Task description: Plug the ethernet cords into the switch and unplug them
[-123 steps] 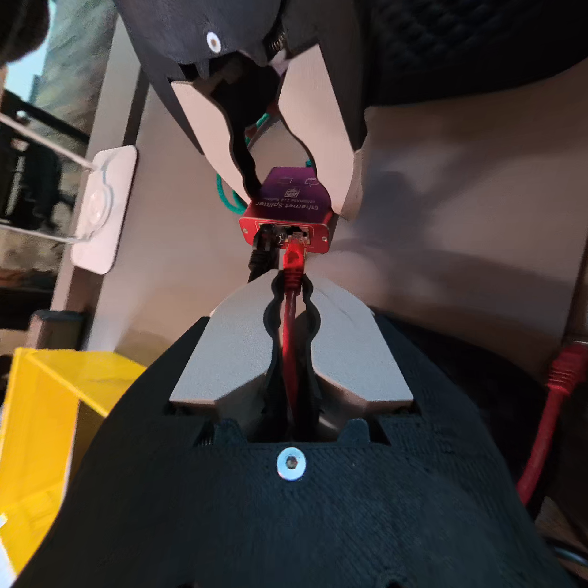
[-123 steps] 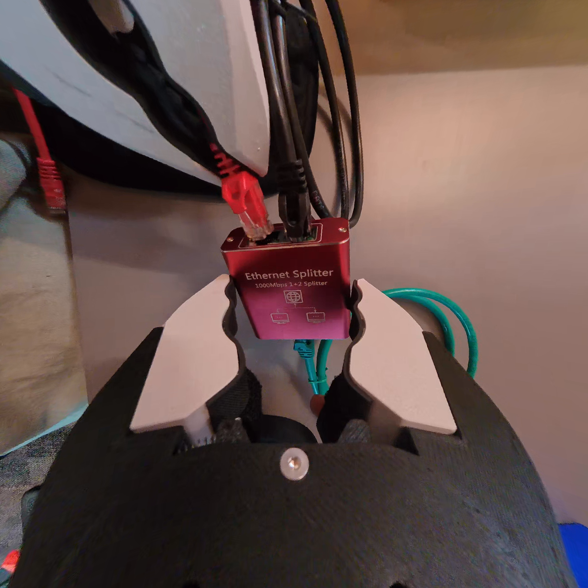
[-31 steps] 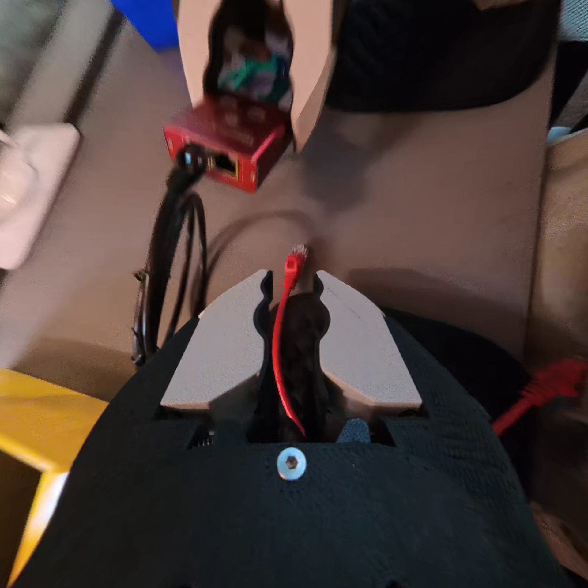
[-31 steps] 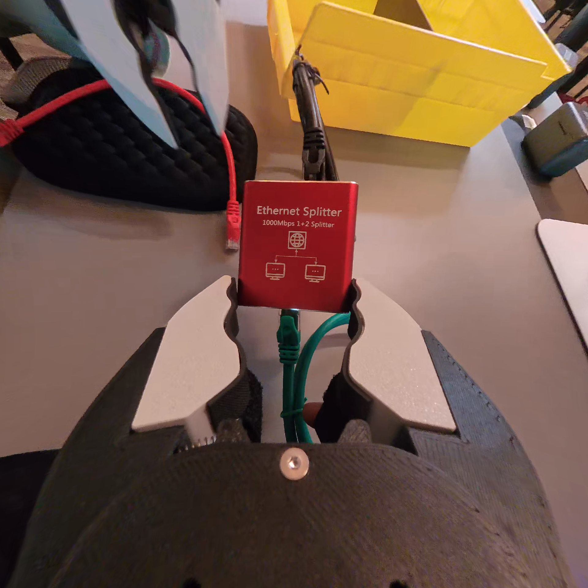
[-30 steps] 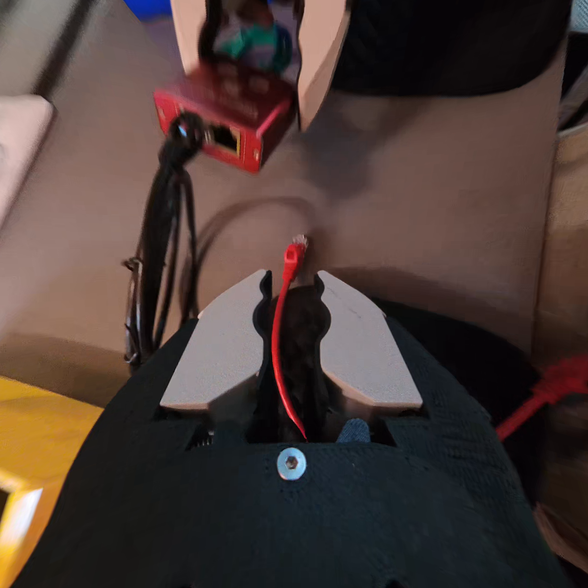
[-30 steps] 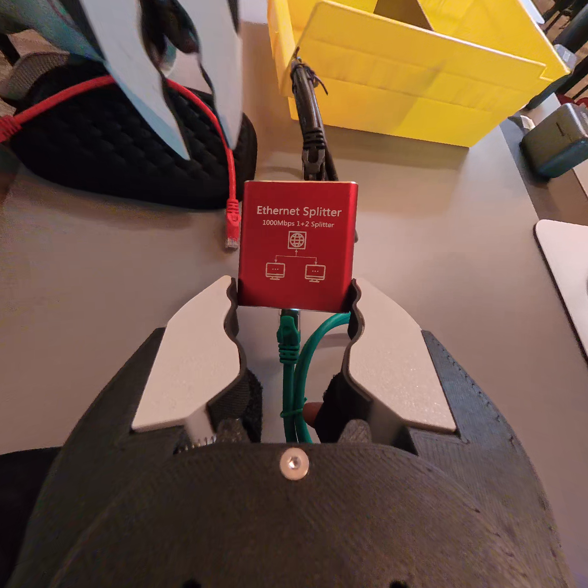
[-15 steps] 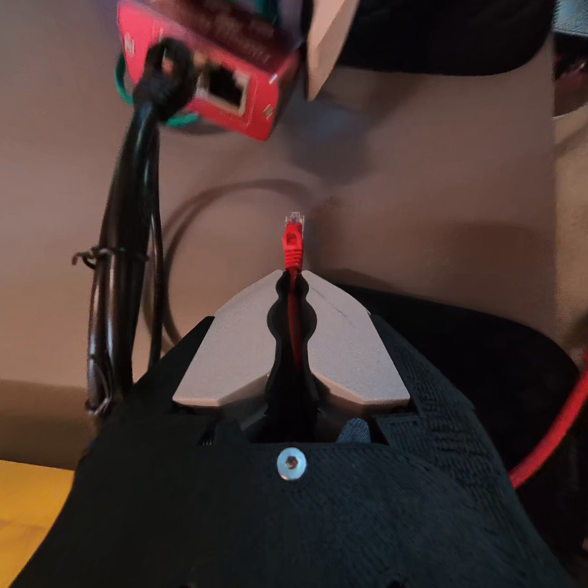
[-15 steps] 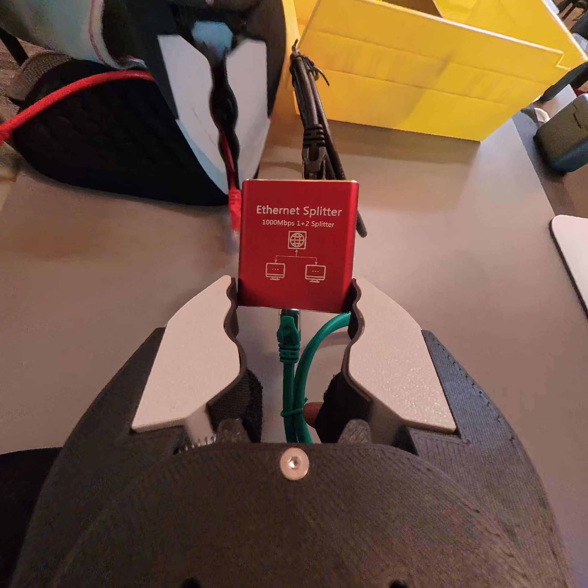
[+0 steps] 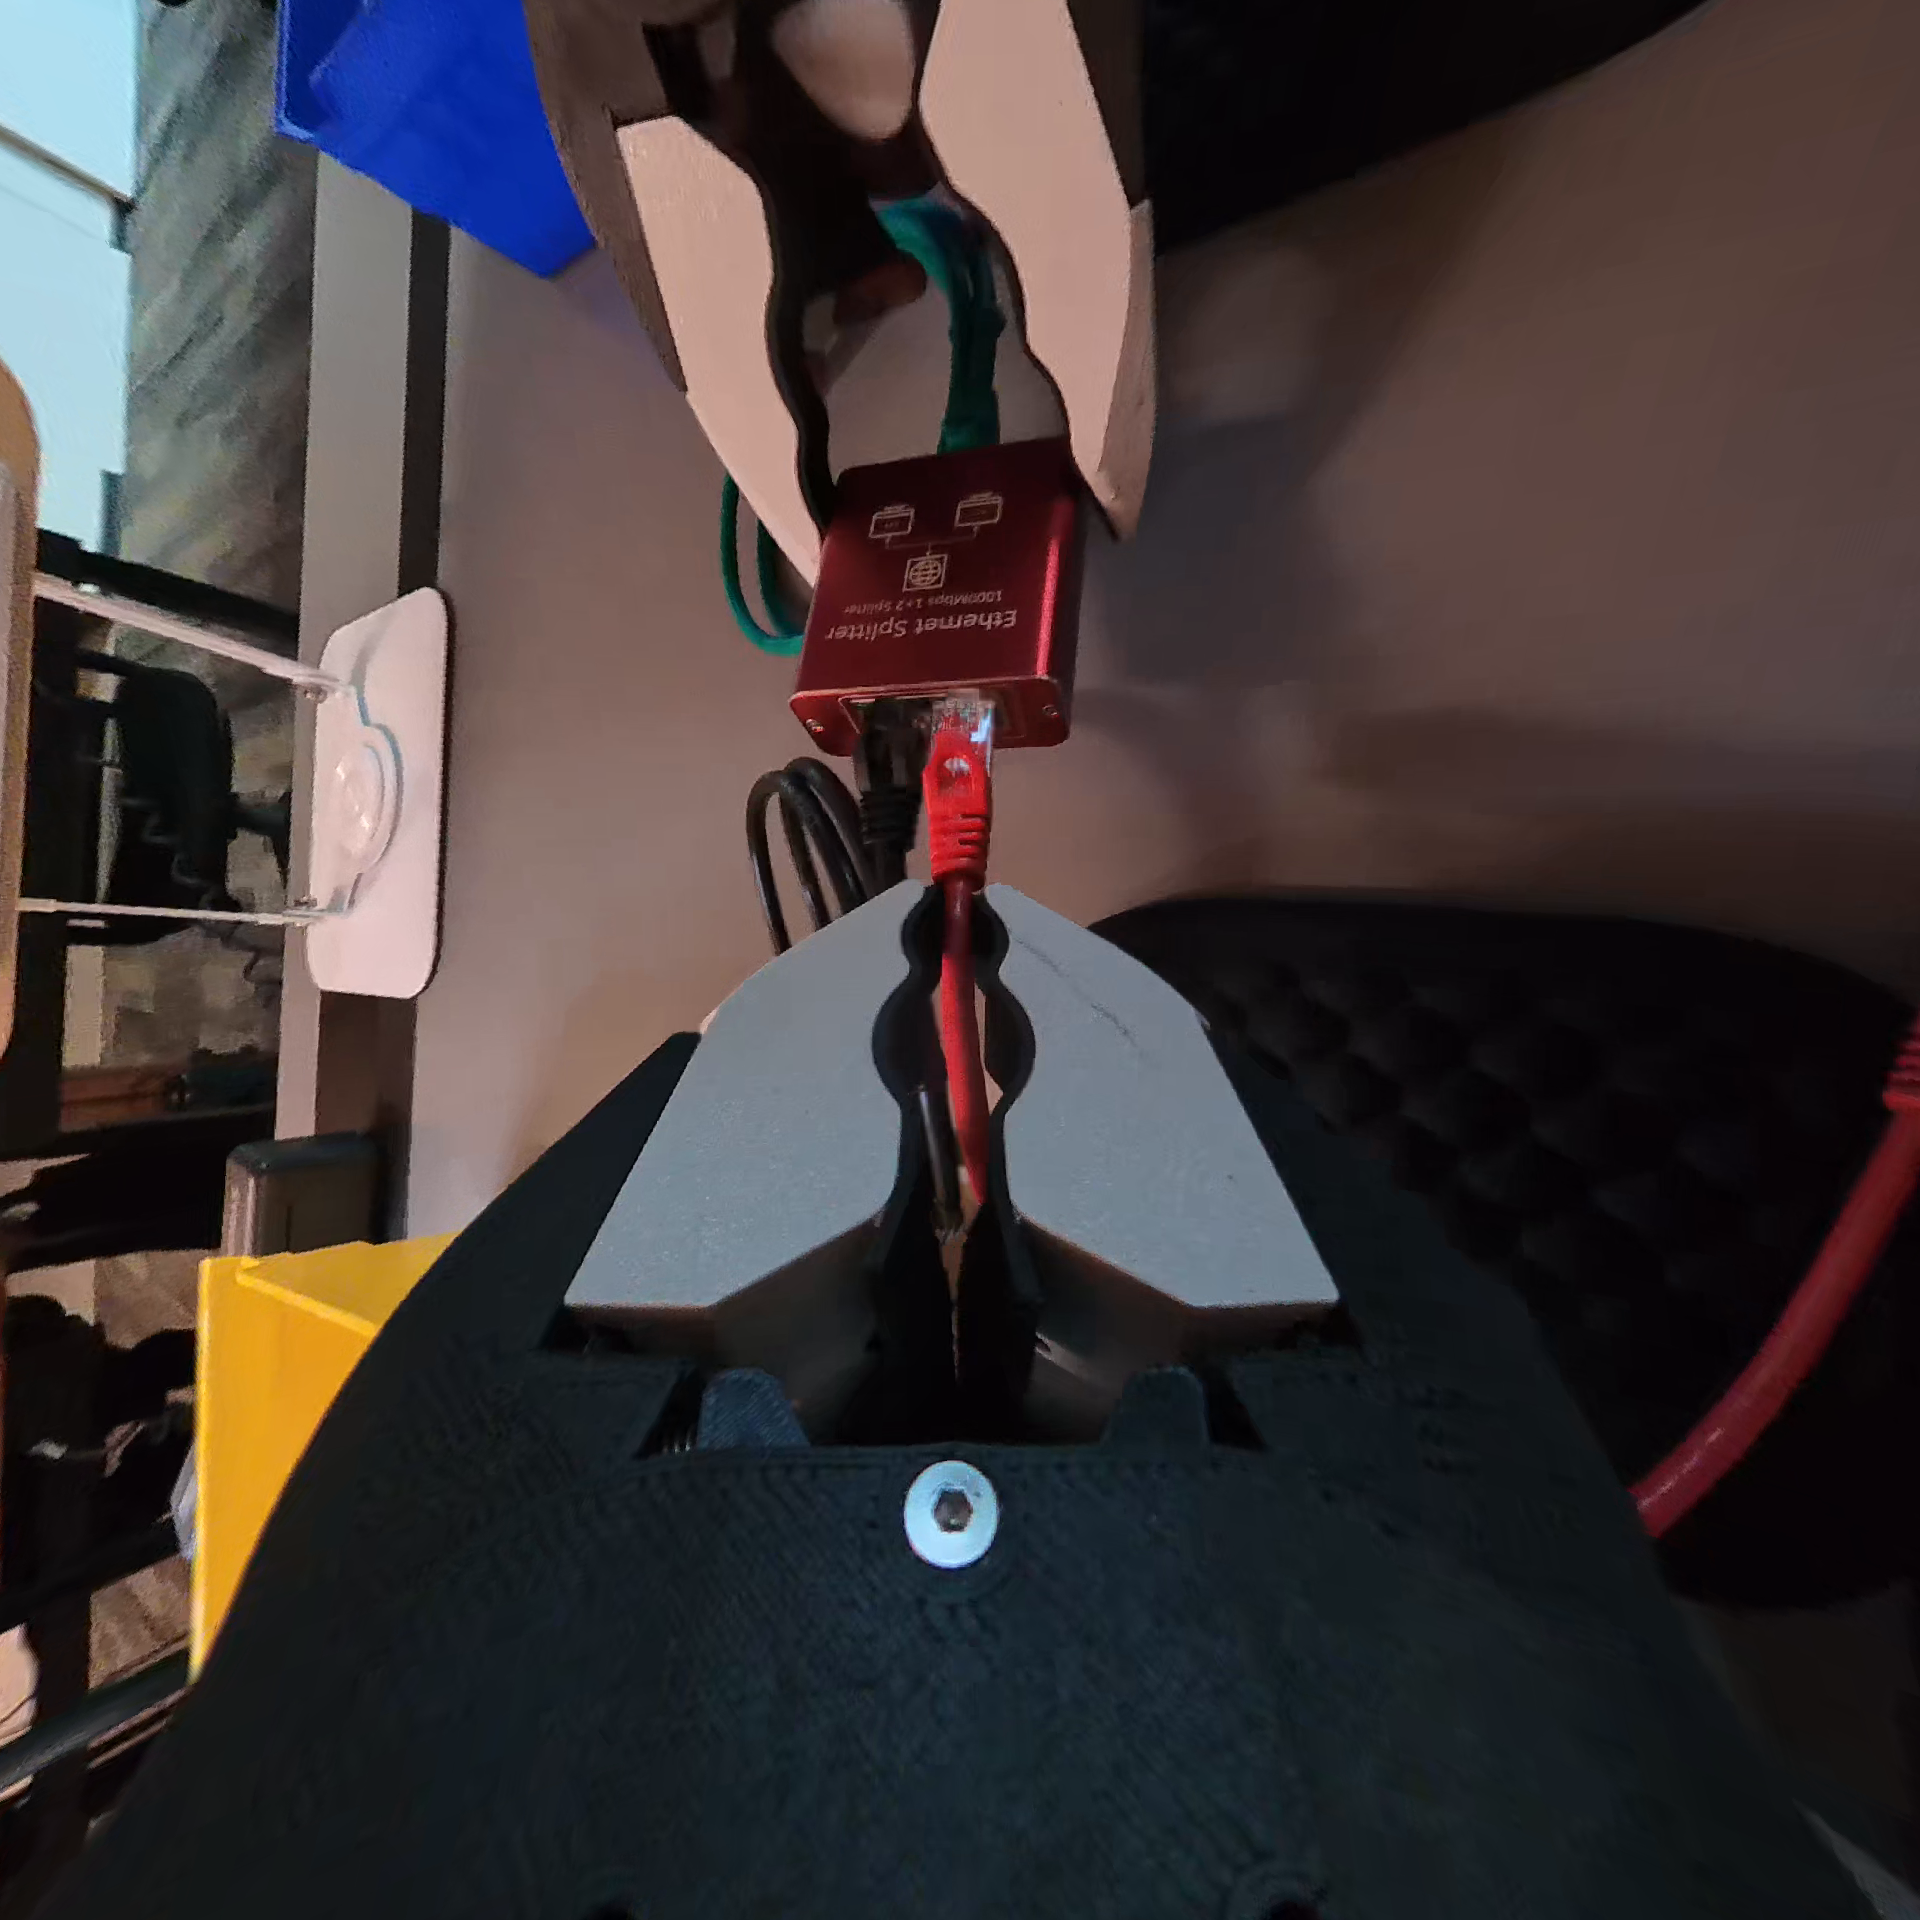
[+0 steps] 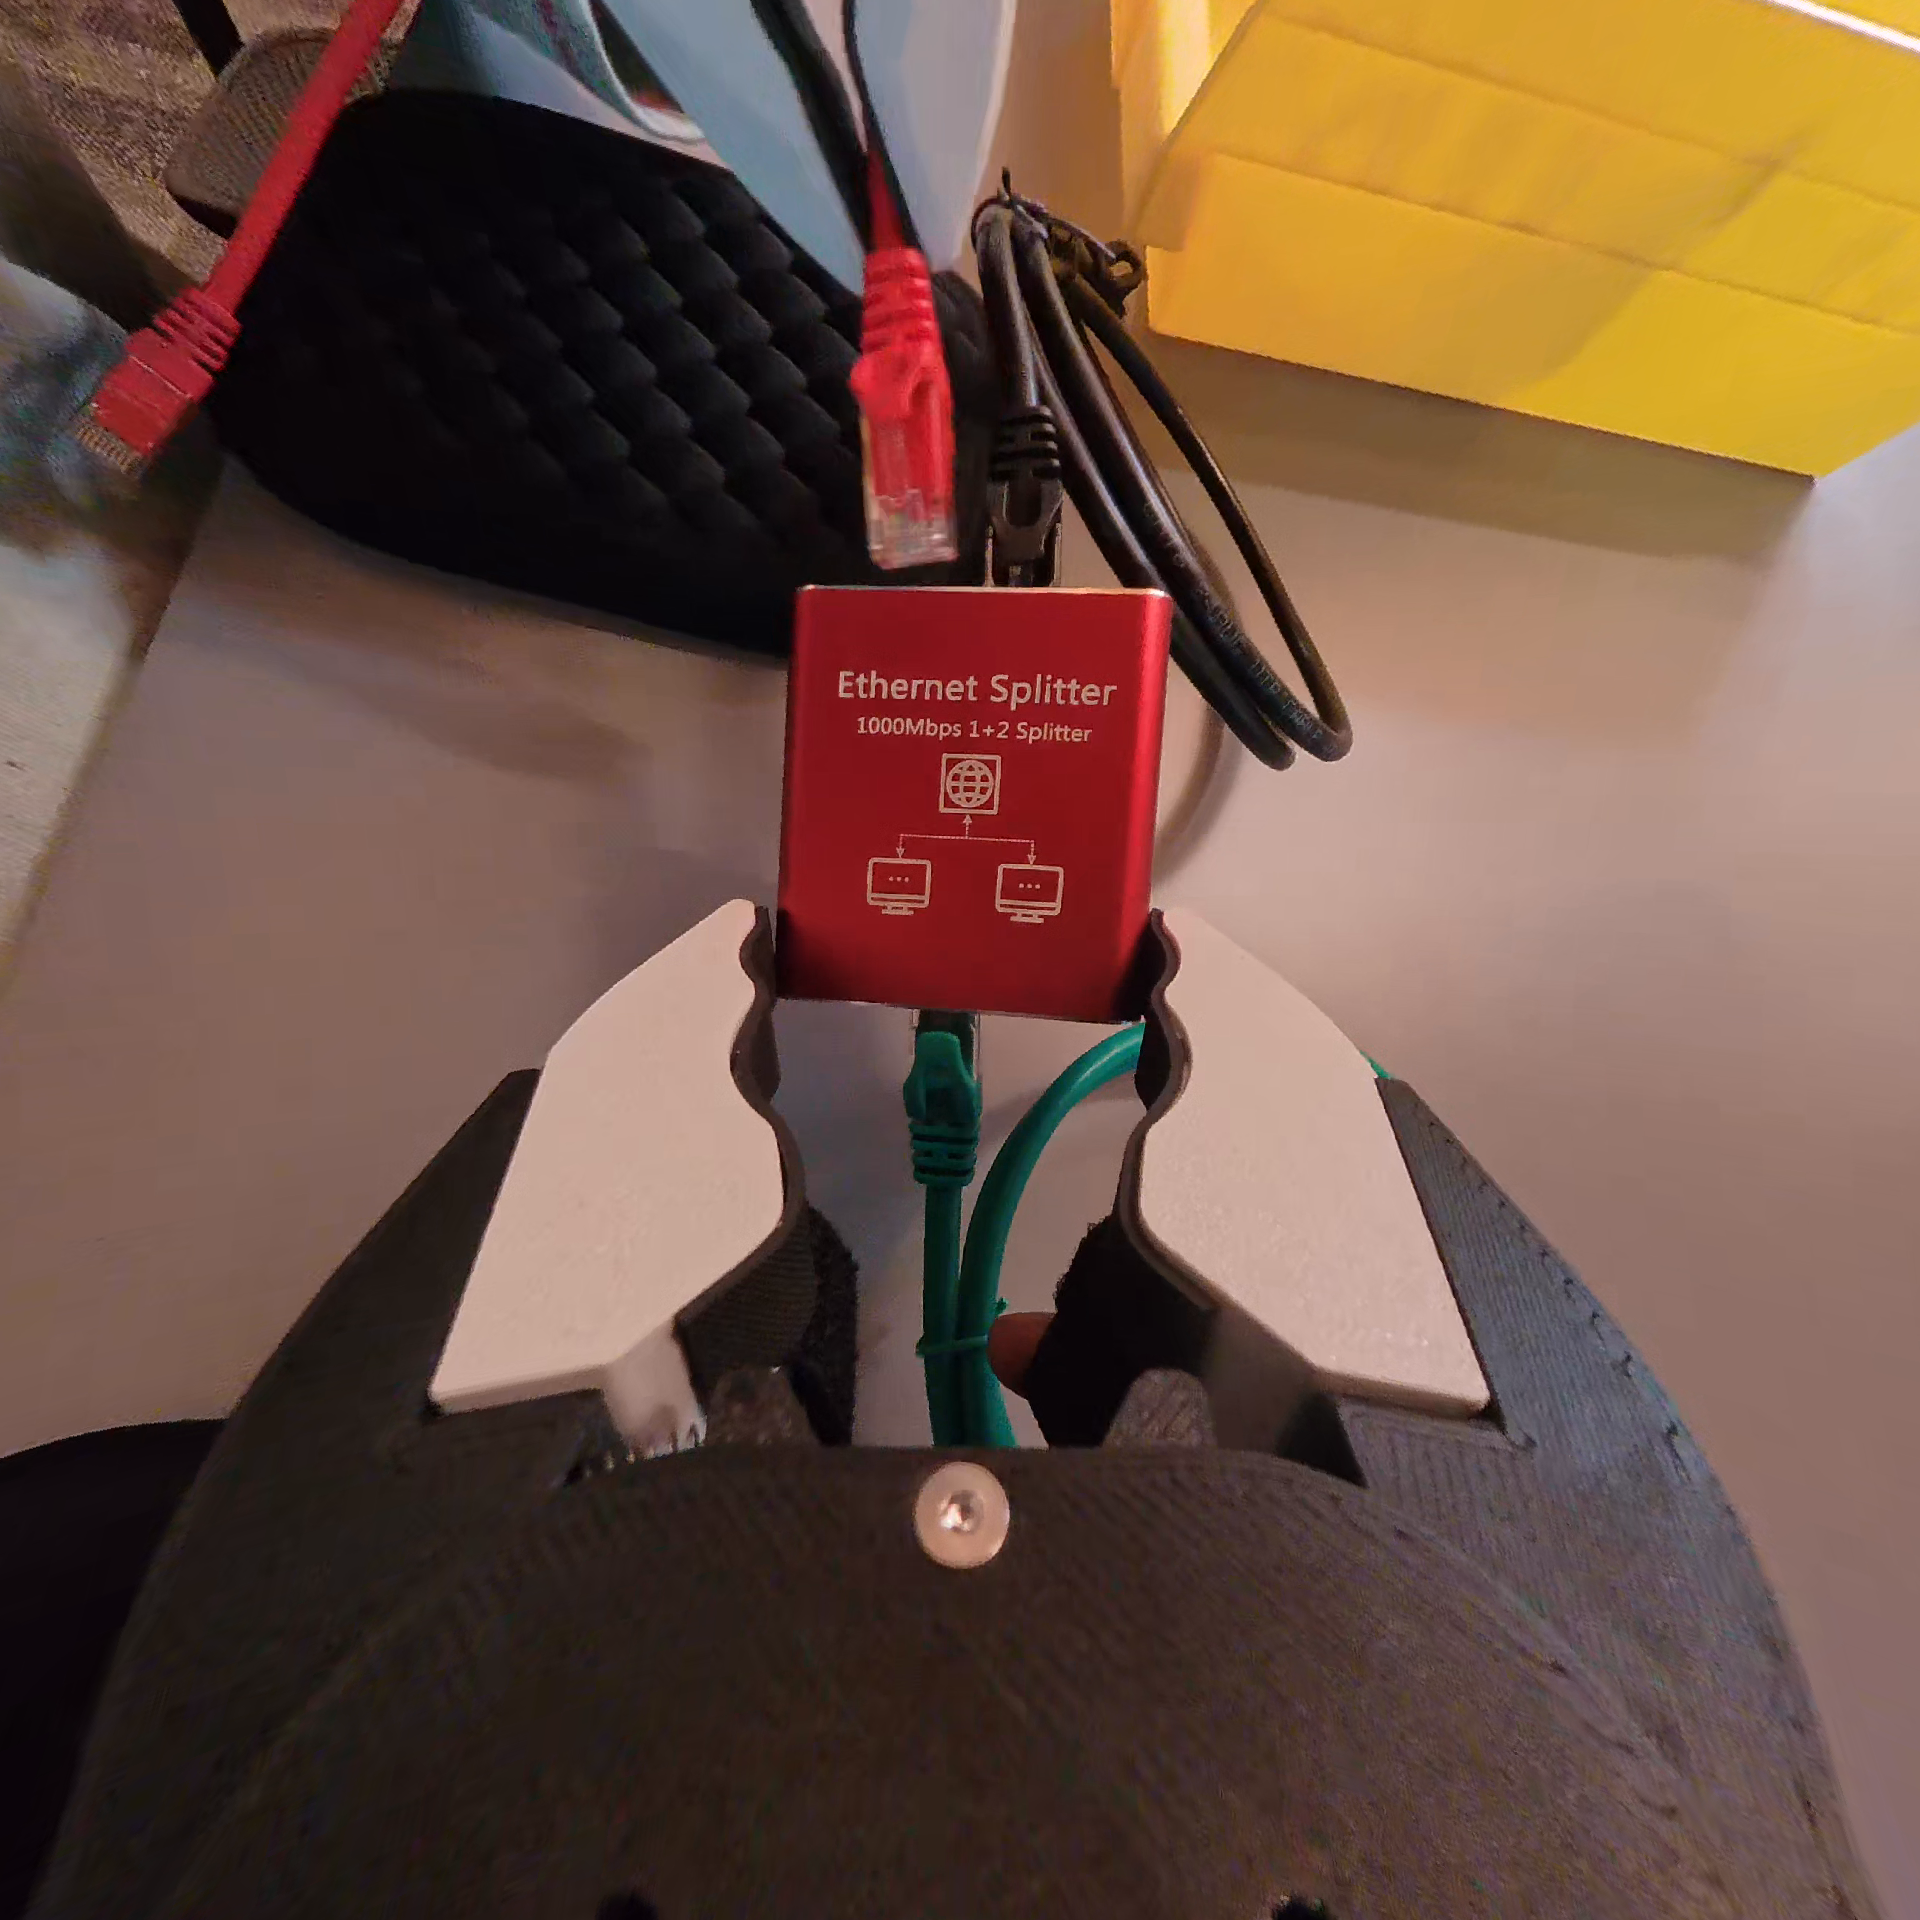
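Red cable is seen pinched between the pressed-together jaws of the left gripper (image 9: 961, 914) in the left wrist view, the red cord (image 9: 961, 997) running straight forward out of the jaw tips and ending in its red plug (image 9: 958, 795). The plug's clear tip is met by the open right-hand port on the near face of the switch (image 9: 940, 587), a small red metal box held above the table (image 9: 1455, 520). The plug's long axis is lined up with the port, so the coming push is judged to run straight ahead along the left jaws. Whether the tip is already inside the port or only touching its mouth cannot quite be told here. A black cord (image 9: 883, 790) is plugged in just beside it, on the left.

In the right wrist view the switch (image 10: 971, 800) is shown clamped by its rear corners between the spread jaws of the right gripper (image 10: 961, 935), its long axis pointing away from that camera. A green cord (image 10: 940, 1122) is plugged into its near end. At the far end the red plug (image 10: 904, 457) is seen just beyond the far edge, slightly left of centre and apparently not yet seated, with the black cord (image 10: 1023, 488) alongside. The left gripper is the nearer to the free port; the right one only braces the box. A yellow bin (image 10: 1558, 239) stands well apart.
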{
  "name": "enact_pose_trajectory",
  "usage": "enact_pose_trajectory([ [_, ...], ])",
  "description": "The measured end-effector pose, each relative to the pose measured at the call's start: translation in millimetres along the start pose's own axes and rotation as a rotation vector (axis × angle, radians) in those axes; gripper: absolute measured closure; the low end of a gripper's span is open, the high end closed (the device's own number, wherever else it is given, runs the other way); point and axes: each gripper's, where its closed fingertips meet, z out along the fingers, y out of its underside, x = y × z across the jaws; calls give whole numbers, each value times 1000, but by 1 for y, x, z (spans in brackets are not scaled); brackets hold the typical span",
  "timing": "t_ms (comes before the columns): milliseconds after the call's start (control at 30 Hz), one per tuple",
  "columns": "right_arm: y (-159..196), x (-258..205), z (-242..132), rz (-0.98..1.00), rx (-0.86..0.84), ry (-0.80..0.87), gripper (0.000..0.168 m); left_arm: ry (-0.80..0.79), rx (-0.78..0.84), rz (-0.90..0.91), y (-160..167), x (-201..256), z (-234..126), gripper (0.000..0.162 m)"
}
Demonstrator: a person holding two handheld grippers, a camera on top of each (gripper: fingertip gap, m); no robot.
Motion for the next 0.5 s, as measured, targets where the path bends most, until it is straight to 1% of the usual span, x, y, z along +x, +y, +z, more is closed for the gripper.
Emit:
enact_pose_trajectory([
  [100,-3,-2,0,-1,4,-1,100,16,-27,-17,3,3,2,157],
  [167,-3,-4,0,-7,-3,-12,100,27,-17,-27,4,4,2,157],
  [267,-3,-6,1,-11,7,-19,100,6,-15,13,6,4,3,157],
  [400,-6,-8,0,-19,45,-26,100,12,31,-2,4,7,4,157],
  [500,-11,-11,-2,-30,98,-25,100,62,98,-66,1,10,3,157],
])
